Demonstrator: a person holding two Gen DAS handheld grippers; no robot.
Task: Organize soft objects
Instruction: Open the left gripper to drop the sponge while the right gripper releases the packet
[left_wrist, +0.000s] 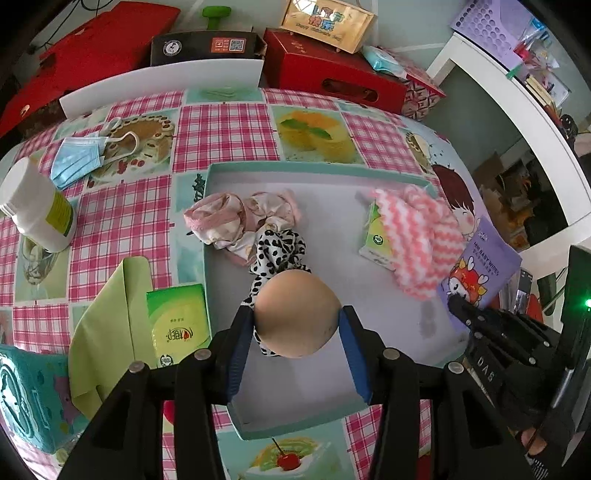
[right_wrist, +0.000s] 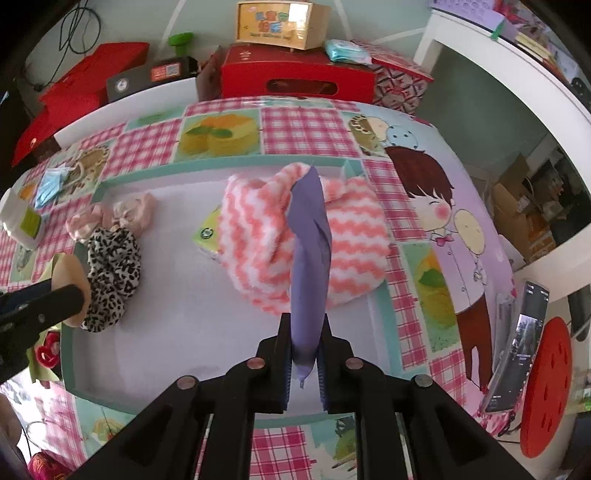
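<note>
- Left gripper (left_wrist: 297, 325) clamps a beige sponge ball (left_wrist: 297, 314) over the teal tray (left_wrist: 314, 168).
- Right gripper (right_wrist: 304, 347) pinches a purple wipes pack (right_wrist: 309, 258).
- Striped cloth (right_wrist: 306, 236) lies at twelve o'clock; leopard scrunchie (right_wrist: 110, 273) at nine.
</note>
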